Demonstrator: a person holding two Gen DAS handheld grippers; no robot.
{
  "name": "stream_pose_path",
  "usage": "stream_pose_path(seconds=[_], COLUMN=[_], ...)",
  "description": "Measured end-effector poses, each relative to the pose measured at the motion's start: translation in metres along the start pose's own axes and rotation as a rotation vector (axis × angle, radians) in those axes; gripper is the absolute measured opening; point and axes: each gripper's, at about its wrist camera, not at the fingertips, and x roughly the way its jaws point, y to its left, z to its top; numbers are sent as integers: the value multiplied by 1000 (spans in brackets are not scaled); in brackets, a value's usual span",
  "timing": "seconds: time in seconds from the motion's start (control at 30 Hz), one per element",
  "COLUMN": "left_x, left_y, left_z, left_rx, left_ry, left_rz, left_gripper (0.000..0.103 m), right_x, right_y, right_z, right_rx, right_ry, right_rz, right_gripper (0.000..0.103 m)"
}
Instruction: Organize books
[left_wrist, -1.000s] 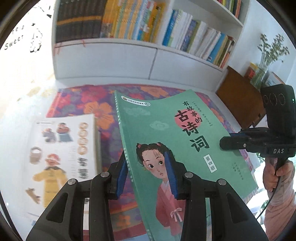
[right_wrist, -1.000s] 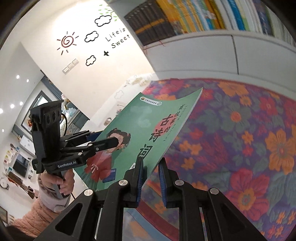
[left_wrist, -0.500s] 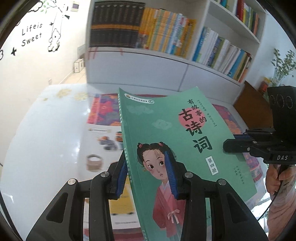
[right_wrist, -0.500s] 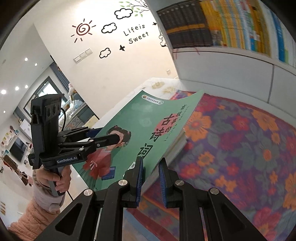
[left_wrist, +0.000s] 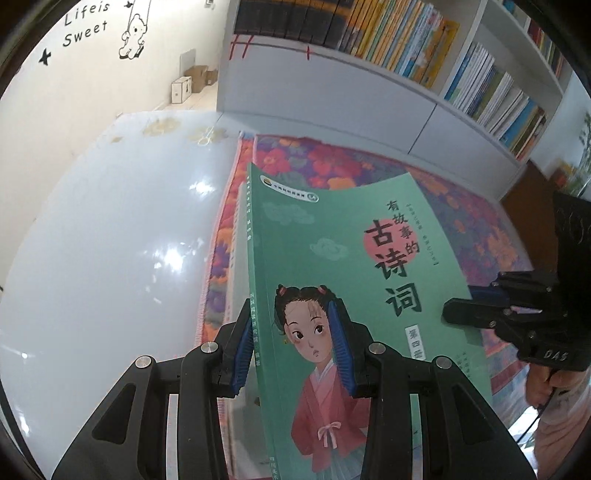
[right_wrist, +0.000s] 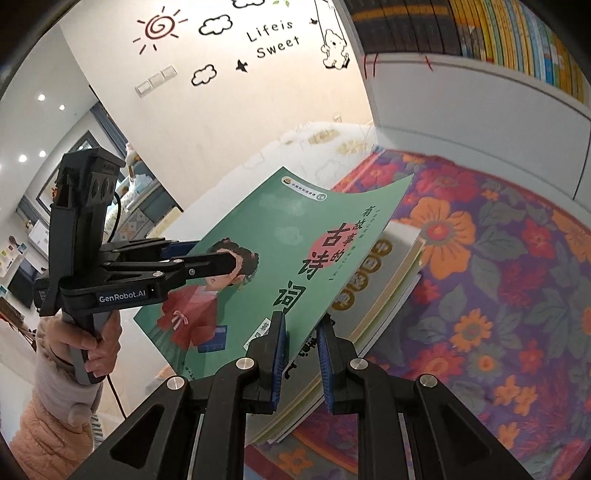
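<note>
Floor (left_wrist: 110, 240): glossy white tile is seen at the left, with a wall (right_wrist: 258, 103) bearing "Life is Sweet" lettering behind it.
Left tool (left_wrist: 291, 343): the spine edge of the green book is clamped between its blue pads, narrowly set; the tool is held by a hand (right_wrist: 94, 339) in a pink padded sleeve.
Green book (left_wrist: 351, 295): a thin paperback with a girl in a red robe on the cover is held tilted in the air, spine to the left, above the stack and the rug.
Stack of books (right_wrist: 373, 295): a low pile with a white cover on top is laid flat on the rug, directly under the raised green book; it is not clear whether the two touch.
Right tool (right_wrist: 303, 354): the right edge of the green book's cover is pinched between its pads, which are nearly together.
Rug (right_wrist: 498, 277): a purple floral rug is spread on the floor, reaching right and far toward the bookcase.
Bookcase (left_wrist: 424, 110): a white unit is stood along the far side, its shelves filled with upright books.
</note>
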Motion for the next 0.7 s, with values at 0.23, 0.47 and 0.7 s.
stream_pose_path(seconds=[0.23, 0.47, 0.7], left_x=[8, 8, -4], left_y=[-10, -17, -9], left_z=[-3, -5, -4], left_rx=[63, 142, 79], left_ry=[7, -4, -44], left_rz=[57, 161, 302], left_gripper=[47, 64, 70], right_x=[13, 14, 15], right_y=[-3, 0, 5], right_z=[-6, -8, -6], right_rx=[38, 66, 86], right_ry=[25, 17, 38], right_rz=[-30, -61, -112], right_gripper=[19, 22, 54])
